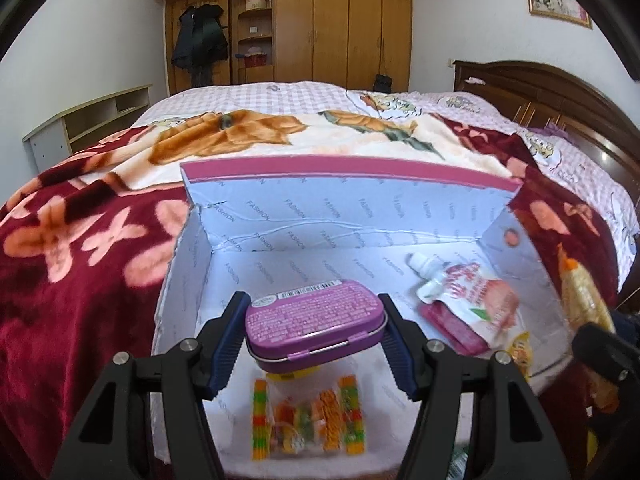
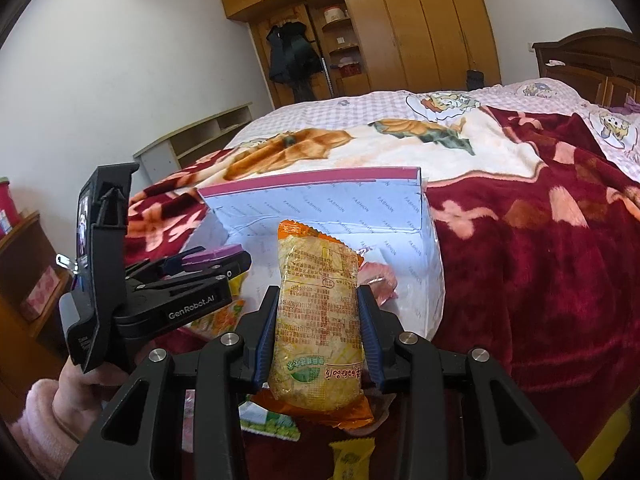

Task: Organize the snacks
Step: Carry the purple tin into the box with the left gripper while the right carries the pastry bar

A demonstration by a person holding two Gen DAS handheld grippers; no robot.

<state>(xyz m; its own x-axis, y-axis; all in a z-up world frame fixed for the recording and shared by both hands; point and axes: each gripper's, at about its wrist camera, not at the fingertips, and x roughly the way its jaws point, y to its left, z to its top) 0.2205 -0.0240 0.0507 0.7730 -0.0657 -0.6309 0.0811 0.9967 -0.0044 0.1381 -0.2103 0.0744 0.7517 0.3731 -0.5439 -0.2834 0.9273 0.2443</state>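
Observation:
My left gripper [image 1: 314,330] is shut on a purple tin [image 1: 316,326] with its printed underside facing up, and holds it above the inside of an open white box [image 1: 360,220] with a pink rim. On the box floor lie a bag of colourful candies [image 1: 308,420], a spouted pouch [image 1: 468,296] and a flat pink pack [image 1: 452,326]. My right gripper [image 2: 318,330] is shut on a yellow-orange snack packet [image 2: 318,320], upright, in front of the same box [image 2: 352,208]. The left gripper [image 2: 200,276] with the tin shows to its left, held by a hand [image 2: 76,396] in a pink sleeve.
The box stands on a bed with a dark red flowered blanket [image 1: 80,248]. Loose snack packets [image 2: 352,460] lie on the blanket near me. A wooden headboard [image 1: 560,96] is at the right, a wardrobe [image 1: 320,20] at the back, a low shelf [image 1: 88,120] at the left.

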